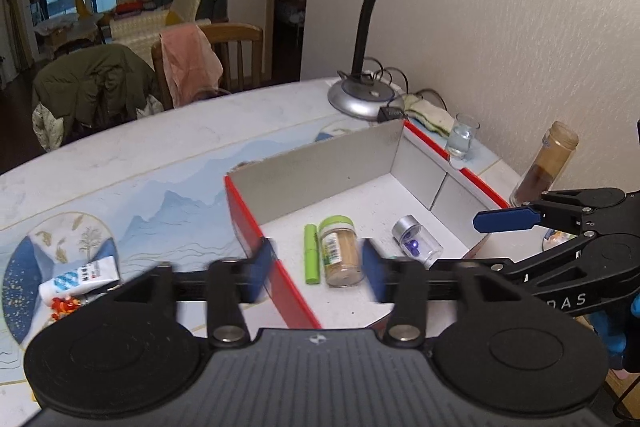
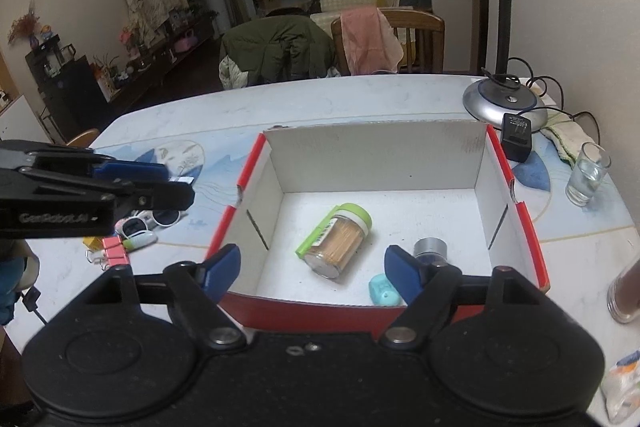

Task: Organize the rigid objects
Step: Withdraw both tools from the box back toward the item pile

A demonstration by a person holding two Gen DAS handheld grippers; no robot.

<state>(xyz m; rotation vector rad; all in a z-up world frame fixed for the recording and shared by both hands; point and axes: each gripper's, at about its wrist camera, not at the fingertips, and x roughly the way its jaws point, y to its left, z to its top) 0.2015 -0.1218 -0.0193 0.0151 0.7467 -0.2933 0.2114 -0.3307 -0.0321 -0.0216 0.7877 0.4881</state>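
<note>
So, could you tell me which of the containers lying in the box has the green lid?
The toothpick jar, lying on its side mid-box beside the green tube. The small clear bottle near it has a silver cap and holds blue pieces.

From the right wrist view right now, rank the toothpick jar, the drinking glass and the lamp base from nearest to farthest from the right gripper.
1. Toothpick jar: lying in the box, just ahead of the right gripper.
2. Drinking glass: on the table, right of the box.
3. Lamp base: behind the box's far right corner.
</note>
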